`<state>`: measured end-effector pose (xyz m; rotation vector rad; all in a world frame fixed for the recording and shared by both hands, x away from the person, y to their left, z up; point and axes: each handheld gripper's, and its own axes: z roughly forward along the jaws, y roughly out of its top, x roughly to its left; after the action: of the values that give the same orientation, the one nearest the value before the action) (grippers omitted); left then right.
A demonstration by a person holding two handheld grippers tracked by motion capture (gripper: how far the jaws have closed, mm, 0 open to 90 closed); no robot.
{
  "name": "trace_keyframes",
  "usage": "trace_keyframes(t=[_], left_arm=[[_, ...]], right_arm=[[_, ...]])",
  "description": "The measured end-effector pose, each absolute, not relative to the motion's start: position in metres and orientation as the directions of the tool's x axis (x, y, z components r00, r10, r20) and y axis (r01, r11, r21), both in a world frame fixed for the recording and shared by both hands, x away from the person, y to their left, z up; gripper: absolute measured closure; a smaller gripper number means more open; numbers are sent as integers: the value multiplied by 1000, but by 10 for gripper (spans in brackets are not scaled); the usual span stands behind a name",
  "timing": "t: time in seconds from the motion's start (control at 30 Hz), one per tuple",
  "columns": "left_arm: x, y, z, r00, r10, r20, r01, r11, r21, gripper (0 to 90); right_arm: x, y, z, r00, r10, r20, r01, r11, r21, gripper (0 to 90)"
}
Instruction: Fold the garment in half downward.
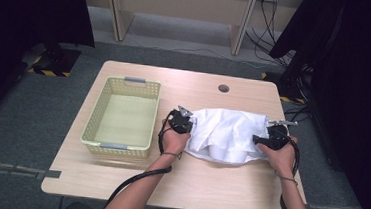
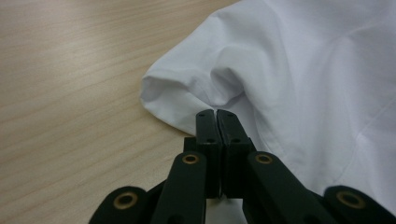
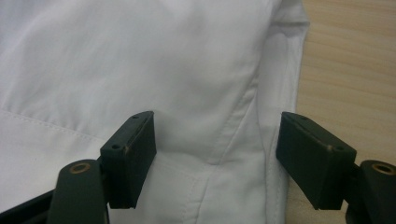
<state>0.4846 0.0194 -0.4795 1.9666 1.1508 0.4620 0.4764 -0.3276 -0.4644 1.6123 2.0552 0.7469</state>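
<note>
White garment (image 1: 226,135) lies crumpled near the table's (image 1: 132,180) right edge. My left gripper (image 2: 217,114) is pinched tight on its left hem; my right gripper (image 3: 217,154) stands wide over the right seam, unclamped, probably to spread it. Yellow basket (image 1: 120,147) sits well left.

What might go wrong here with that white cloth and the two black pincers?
The left gripper is shut on just a thin edge of the crumpled white cloth garment, so that edge could slip out when lifted. The right gripper stands open over a seam; lifting now might raise only one side and drag the rest across the light wooden table.
</note>
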Motion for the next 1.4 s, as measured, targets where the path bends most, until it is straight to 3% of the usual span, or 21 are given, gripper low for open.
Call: trace_keyframes(t=[0.6,1.4], left_arm=[[476,20,-439,527,842,-117,482,-183,857,886],[469,8,-406,564,820,-99,419,-181,890,887]], right_arm=[[478,-320,-465,-251,968,1,741,191,644,285],[480,-305,-464,-285,958,-6,736,223,639,300]])
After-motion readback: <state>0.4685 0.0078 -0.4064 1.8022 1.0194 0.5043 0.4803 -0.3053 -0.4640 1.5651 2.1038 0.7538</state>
